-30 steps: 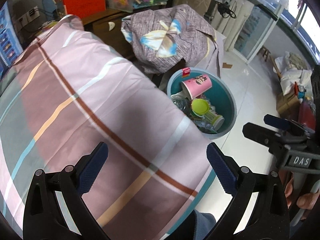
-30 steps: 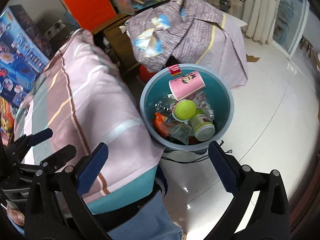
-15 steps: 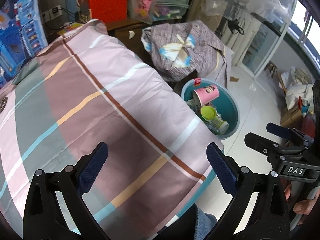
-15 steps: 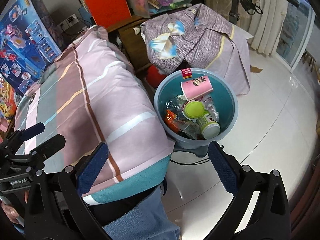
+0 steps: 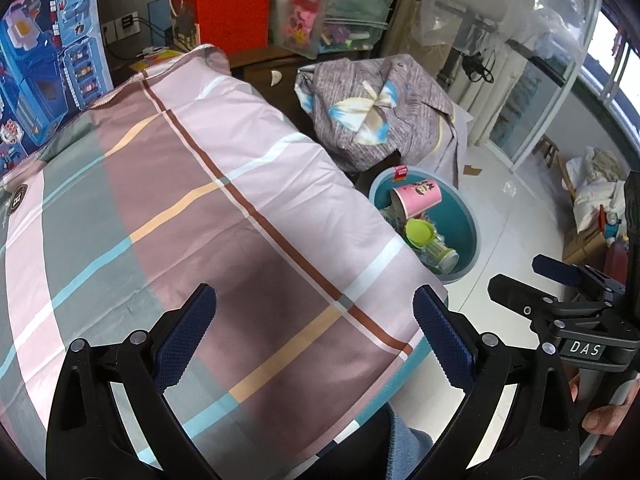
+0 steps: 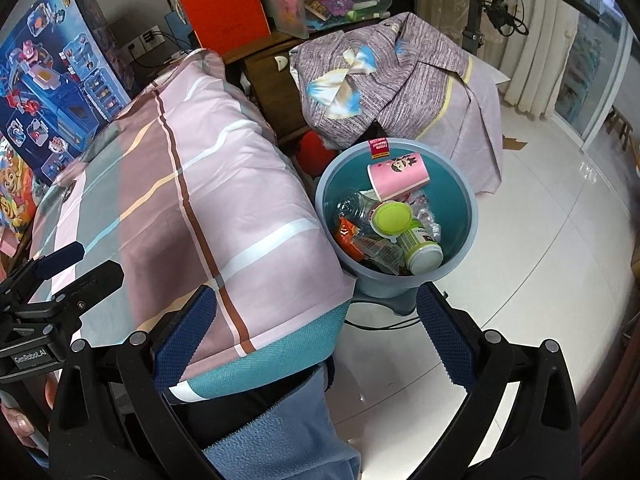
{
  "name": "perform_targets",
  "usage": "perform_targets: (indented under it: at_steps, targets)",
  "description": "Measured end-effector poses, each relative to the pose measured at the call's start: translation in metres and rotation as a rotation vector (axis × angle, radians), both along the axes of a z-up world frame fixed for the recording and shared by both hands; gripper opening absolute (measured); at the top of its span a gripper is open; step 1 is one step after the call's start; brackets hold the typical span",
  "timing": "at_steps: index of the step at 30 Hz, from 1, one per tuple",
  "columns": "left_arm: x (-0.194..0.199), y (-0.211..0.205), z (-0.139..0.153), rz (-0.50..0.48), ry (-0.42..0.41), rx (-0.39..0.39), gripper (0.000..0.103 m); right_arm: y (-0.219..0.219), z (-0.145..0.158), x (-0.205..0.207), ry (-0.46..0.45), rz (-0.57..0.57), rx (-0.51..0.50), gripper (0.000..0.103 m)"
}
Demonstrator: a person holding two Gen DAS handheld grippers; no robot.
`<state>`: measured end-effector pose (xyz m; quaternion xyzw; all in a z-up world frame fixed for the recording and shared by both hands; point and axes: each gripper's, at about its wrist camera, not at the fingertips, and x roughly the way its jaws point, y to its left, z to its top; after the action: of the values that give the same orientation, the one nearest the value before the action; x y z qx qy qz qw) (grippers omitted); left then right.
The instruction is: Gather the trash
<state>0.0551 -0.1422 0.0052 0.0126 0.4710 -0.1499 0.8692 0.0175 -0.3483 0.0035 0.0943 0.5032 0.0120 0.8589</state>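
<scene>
Both the left hand-held gripper point(image 5: 312, 330) and the right hand-held gripper point(image 6: 314, 330) hang spread apart and empty, pulled back higher than a second ago; the bin point(image 6: 468, 200), at two o'clock beside the bed point(image 5: 180, 200), holds the trash, so collecting looks finished

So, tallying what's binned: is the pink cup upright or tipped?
Tipped: the pink cup lies on its side atop the trash in the bin.
</scene>
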Motion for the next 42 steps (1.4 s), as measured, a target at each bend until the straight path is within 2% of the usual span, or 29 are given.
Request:
perform_targets:
  at_steps: [10, 42]
  targets:
    - [-0.004, -0.005, -0.001, -0.014, -0.03, -0.003, 0.099, -0.003, -0.004, 0.002, 0.013, -0.013, 0.005, 0.096]
    - [0.009, 0.006, -0.019, 0.042, 0.033, 0.013, 0.099, -0.009, -0.024, 0.011, 0.051, -0.033, -0.015, 0.096]
